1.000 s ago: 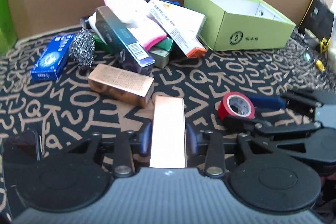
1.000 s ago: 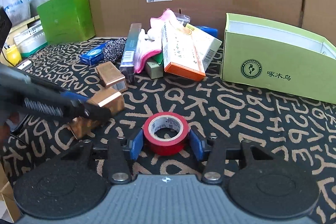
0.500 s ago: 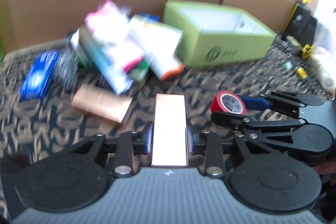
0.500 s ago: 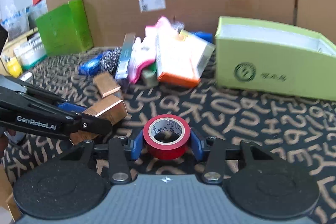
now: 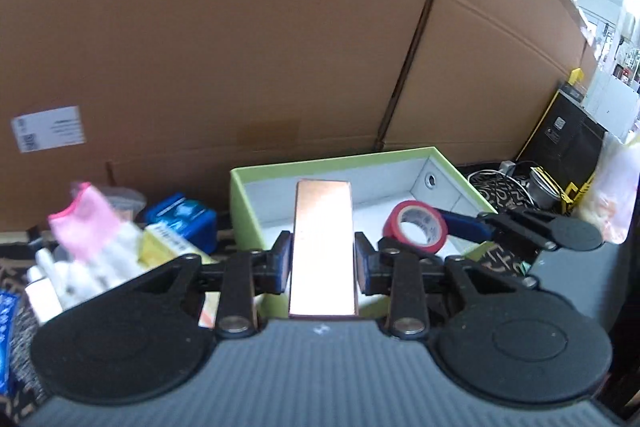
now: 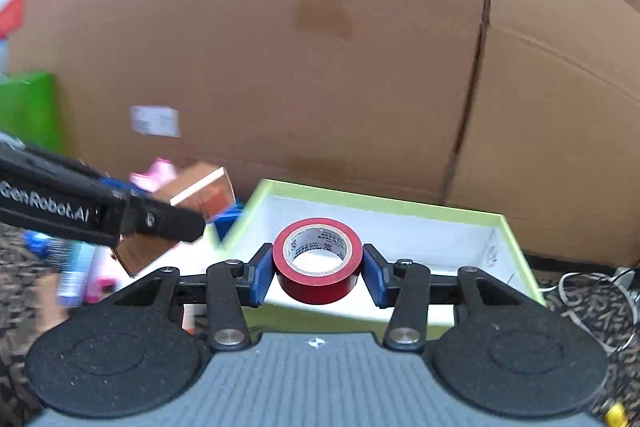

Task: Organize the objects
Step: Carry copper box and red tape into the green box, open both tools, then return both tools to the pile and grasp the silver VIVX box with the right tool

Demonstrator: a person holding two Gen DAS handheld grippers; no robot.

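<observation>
The left hand-held gripper (image 5: 320,263) clamps a copper-coloured oblong carton (image 5: 323,247); the right hand-held gripper (image 6: 318,269) clamps a red roll of tape (image 6: 318,259). Both hang over the empty open lime-green cardboard box (image 6: 516,247); neither is dropped in yet, and a heap of packets (image 5: 100,247) waits alongside.

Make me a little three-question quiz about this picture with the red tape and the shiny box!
1. True or false: the right gripper holds a red tape roll.
2. What does the left gripper hold? A) a pink cloth B) a copper box C) a blue pack
3. Fill in: both held things hang above the open ____ box.

Key: 1 true. 2 B. 3 green.
</observation>
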